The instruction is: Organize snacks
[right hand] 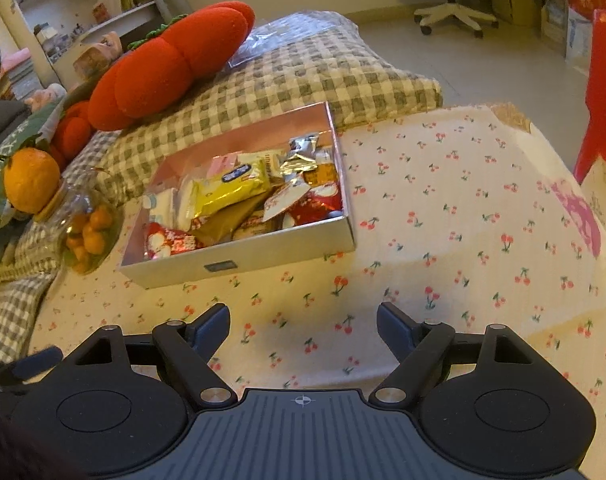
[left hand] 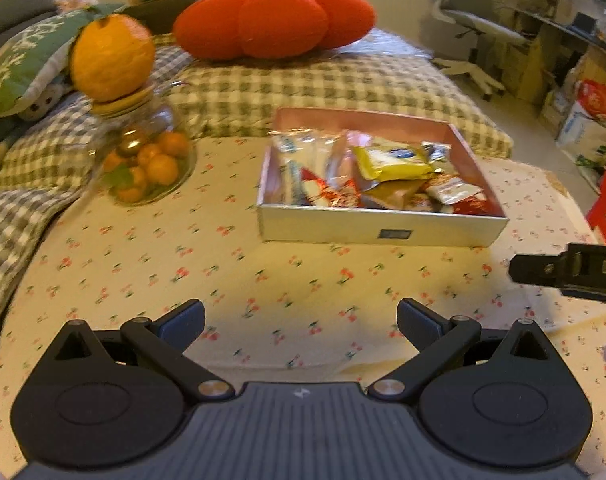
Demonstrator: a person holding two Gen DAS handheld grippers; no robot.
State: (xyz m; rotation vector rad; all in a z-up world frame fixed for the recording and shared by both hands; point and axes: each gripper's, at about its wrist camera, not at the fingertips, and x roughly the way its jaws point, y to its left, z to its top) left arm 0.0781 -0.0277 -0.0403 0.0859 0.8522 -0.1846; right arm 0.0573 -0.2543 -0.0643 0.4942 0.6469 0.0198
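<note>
Both claws empty: left gripper (left hand: 301, 322) and right gripper (right hand: 303, 326) have jaws spread wide, hovering over bare cherry-print tablecloth (left hand: 263, 280), near side of the table. Snack packets sit piled in the shallow silver box (left hand: 383, 236), far of both grippers; yellow packet (right hand: 231, 190) on top, red wrappers (right hand: 171, 244) at the near-left corner, foil packet (right hand: 301, 156) toward the far right. Risks, as I judge them: pile is loose and overlapping, so a pinch on one slick wrapper could drag neighbours over the low wall. Box looks light; a sideways push may slide it on the cloth. Glass jar of small oranges (left hand: 147, 160), with orange-shaped lid (left hand: 111, 56), stands left of the box, a wide left-arm swing could tip it.
</note>
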